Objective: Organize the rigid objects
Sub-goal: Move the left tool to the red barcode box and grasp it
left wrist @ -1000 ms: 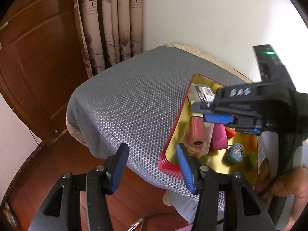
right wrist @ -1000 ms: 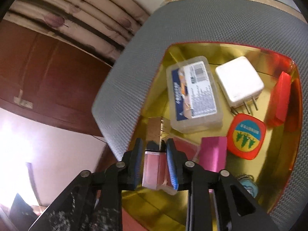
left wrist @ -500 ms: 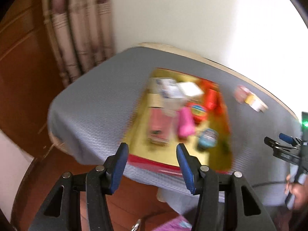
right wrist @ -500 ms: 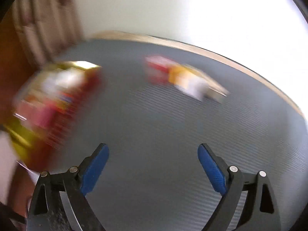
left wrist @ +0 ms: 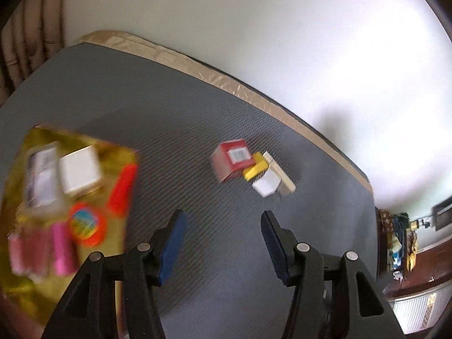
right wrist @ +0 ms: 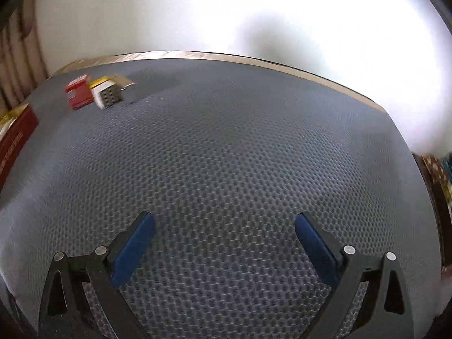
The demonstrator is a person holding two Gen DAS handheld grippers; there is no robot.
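A gold tray with a red rim point(left wrist: 84, 144) sits at the left of the grey mesh table, holding several small items: a clear box point(left wrist: 41, 179), a white charger point(left wrist: 80, 171), a red block point(left wrist: 121, 188), a round orange badge point(left wrist: 86, 224) and pink pieces point(left wrist: 60, 251). A small pile lies mid-table: a red box point(left wrist: 231, 159), a yellow block point(left wrist: 254, 168), a white block point(left wrist: 265, 183) and a wooden piece point(left wrist: 284, 175). My left gripper point(left wrist: 223, 243) is open and empty, short of the pile. My right gripper point(right wrist: 224, 245) is wide open and empty over bare mesh; the pile point(right wrist: 96, 93) lies far left.
The table's far edge point(left wrist: 254, 96) runs along a white wall. Curtains point(left wrist: 19, 50) hang at the left. The tray's red side point(right wrist: 15, 138) shows at the right wrist view's left edge. Clutter point(left wrist: 398, 240) stands beyond the table's right end.
My right gripper let go of the pink item in the tray, opened wide and swung right over bare mesh. My left gripper turned right from the tray toward the pile.
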